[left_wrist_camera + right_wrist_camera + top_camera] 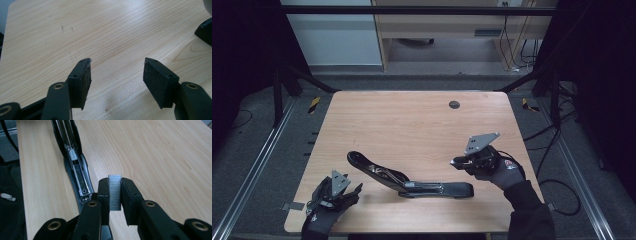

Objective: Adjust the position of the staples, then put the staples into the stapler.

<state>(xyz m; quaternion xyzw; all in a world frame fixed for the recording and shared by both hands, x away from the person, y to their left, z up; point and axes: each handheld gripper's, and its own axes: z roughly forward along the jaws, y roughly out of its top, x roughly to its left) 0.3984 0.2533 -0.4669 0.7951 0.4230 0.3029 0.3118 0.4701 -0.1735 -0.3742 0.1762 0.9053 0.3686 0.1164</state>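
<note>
Right hand-held gripper (115,192): we see its jaws clamped on a strip of staples (115,192), which stands upright between the pads; in the high view this hand-held gripper (458,162) hangs above the surface near the right edge.
Strip of staples: the right gripper view gives us its fine silver ribbing; in the high view it is too small for us to make out.
Stapler (409,182): it lies opened out flat near the front edge of the surface (412,120), between the two hands, one black arm angled toward the left.
Stapler channel: the right gripper view lets us look down into the open metal magazine (77,173), just left of the jaws.
Left hand-held gripper (117,75): its jaws stand apart with bare wood between the pads; in the high view it (354,190) rests at the front left corner.
Left gripper view extra: we catch a black corner of the stapler (205,30) at its right edge.
</note>
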